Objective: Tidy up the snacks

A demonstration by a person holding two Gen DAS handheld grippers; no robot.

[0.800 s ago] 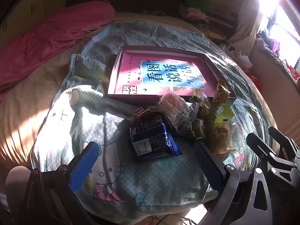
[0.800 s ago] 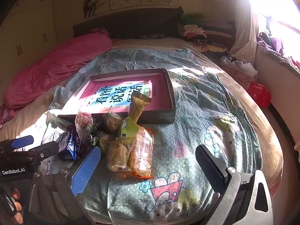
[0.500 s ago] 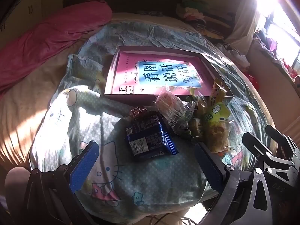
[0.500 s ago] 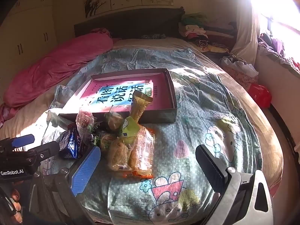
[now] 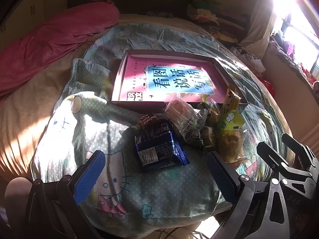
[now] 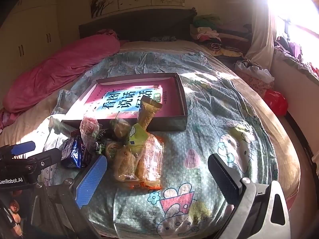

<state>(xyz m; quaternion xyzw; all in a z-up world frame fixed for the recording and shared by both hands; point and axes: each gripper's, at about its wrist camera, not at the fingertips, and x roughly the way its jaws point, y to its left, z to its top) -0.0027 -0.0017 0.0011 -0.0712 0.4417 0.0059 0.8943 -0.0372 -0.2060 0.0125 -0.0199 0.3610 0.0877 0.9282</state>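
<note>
Bed under a cartoon-print quilt, serving as the work surface, sunlit from the window at 1 o'clock. Pink duvet bunched at 10 o'clock, well apart from the work.

Shallow box lying flat mid-quilt at 12 o'clock of the snack pile, open top up, a pink-and-blue book cover flat inside; likely the target container, hence the snacks heaped right against its near wall.

Snack pile at 6 o'clock of the box, not yet sorted, nothing inside the box except one tan packet leaning over the near wall (half in, half out, propped by the pile). Two clear-wrapped pastry packs side by side at the pile's near edge, closest to the right gripper. Blue foil pack lying flat at the pile's 8 o'clock, dead ahead of the left gripper. Clear bag of orange sweets touching the box wall. Small dark-red candy just beside the blue pack.

Left gripper: fingers spread wide, holding nothing, lined up on the blue pack. Right gripper: fingers spread wide too, holding nothing, hovering near the pastry packs.
</note>
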